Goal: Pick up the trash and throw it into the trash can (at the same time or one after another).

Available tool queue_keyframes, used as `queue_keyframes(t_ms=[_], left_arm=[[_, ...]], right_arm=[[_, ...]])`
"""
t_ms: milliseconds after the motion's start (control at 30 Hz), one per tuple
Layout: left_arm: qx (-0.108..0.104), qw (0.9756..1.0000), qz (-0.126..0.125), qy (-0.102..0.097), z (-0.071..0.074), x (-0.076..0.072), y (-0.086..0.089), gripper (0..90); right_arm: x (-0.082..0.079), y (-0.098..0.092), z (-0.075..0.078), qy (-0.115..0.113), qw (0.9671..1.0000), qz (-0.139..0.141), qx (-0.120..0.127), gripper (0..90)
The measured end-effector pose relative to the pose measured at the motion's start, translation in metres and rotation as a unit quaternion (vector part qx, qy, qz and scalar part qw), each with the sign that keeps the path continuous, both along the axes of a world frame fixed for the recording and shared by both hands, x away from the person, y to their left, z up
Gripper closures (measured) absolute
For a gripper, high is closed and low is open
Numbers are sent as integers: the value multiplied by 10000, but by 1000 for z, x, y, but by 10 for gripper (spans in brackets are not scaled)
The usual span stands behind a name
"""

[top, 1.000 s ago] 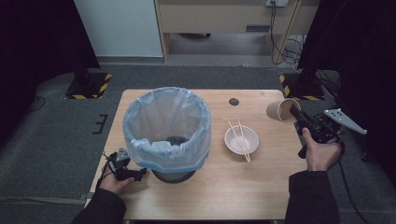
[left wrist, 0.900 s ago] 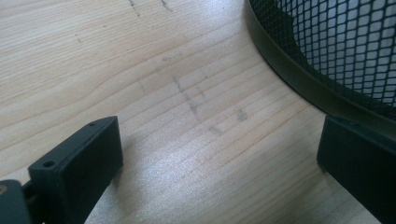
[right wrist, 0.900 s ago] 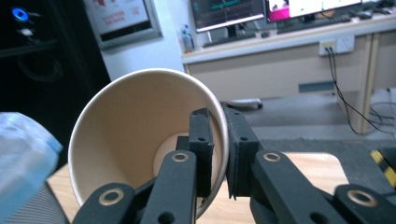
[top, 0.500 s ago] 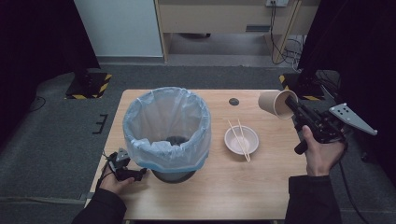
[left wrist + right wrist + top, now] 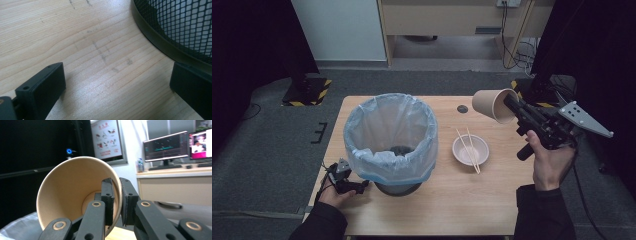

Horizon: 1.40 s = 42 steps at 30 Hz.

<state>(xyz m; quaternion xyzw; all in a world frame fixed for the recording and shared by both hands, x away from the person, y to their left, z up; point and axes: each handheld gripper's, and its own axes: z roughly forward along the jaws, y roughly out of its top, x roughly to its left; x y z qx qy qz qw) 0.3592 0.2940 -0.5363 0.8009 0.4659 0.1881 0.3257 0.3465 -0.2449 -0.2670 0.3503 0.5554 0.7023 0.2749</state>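
Pinching paper cup (image 5: 490, 104) — right tongs (image 5: 511, 106).

Grey carpet floor (image 5: 272, 150) under a light wood table (image 5: 472, 200), white panel (image 5: 339, 30) and wooden desk (image 5: 437, 17) at the back, dark curtains either side, two lit monitors (image 5: 166, 146) on a far desk, dim light.

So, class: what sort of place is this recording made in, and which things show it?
Probably an office or lab used for recording: computer monitors on a desk, a wall poster, and a lone wooden table on grey carpet.
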Motion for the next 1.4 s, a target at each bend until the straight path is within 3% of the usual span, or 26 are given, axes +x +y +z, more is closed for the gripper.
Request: queue_keyframes(t_ms=[200,500,1100,1400], left_arm=[[1,10000,0,0,0,0,0,0],[1,10000,-2,1,0,0,0,0],[-2,10000,-5,1,0,0,0,0],[-1,10000,-17,1,0,0,0,0]], right_arm=[[2,27,19,-144,9996,253,-48,831],[11,67,29,-133,9979,604,-177,831],[32,143,17,167,9923,1141,-443,829],[38,164,5,380,9884,1293,-704,828]])
